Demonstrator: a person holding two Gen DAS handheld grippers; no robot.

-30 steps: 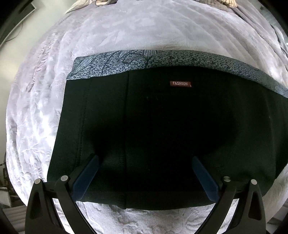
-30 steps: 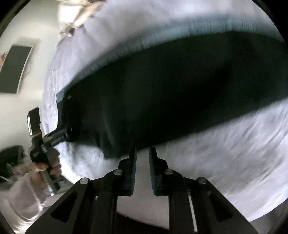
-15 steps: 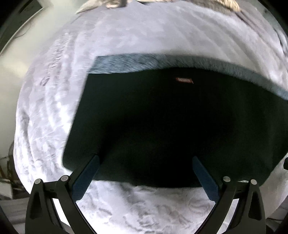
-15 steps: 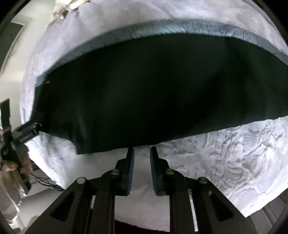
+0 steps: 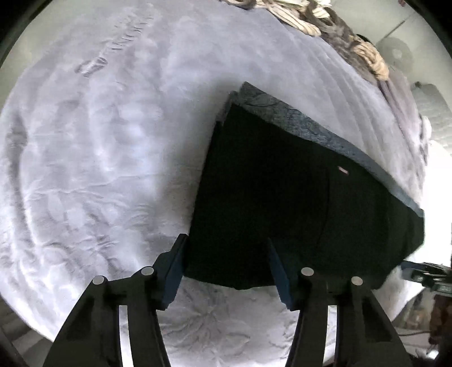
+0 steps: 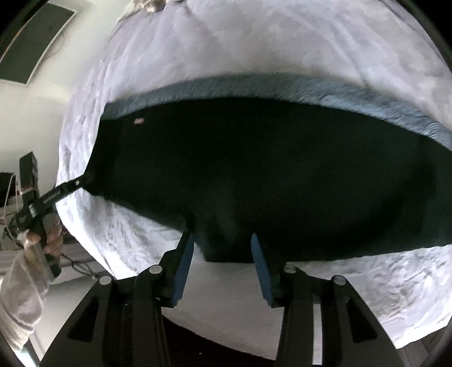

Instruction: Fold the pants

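Black pants point(image 5: 296, 197) lie flat on the bed, with a blue-grey patterned band point(image 5: 316, 127) along the far edge and a small red label point(image 5: 343, 170). My left gripper point(image 5: 226, 254) is open, its jaws astride the pants' near left corner. In the right wrist view the pants point(image 6: 268, 175) stretch across the frame. My right gripper point(image 6: 223, 248) is open at their near edge, where the fabric bulges between the jaws. The left gripper point(image 6: 82, 180) shows there at the pants' left corner, held by a hand.
A white textured bedspread point(image 5: 99, 169) covers the bed. Crumpled striped bedding point(image 5: 325, 25) lies at the far edge. The bed's near edge and the floor lie under the right gripper. A dark panel point(image 6: 36, 42) hangs on the wall at left.
The left gripper has swung to the pants' left corner and its jaws are closer together. The right gripper has opened and moved up to the near edge.
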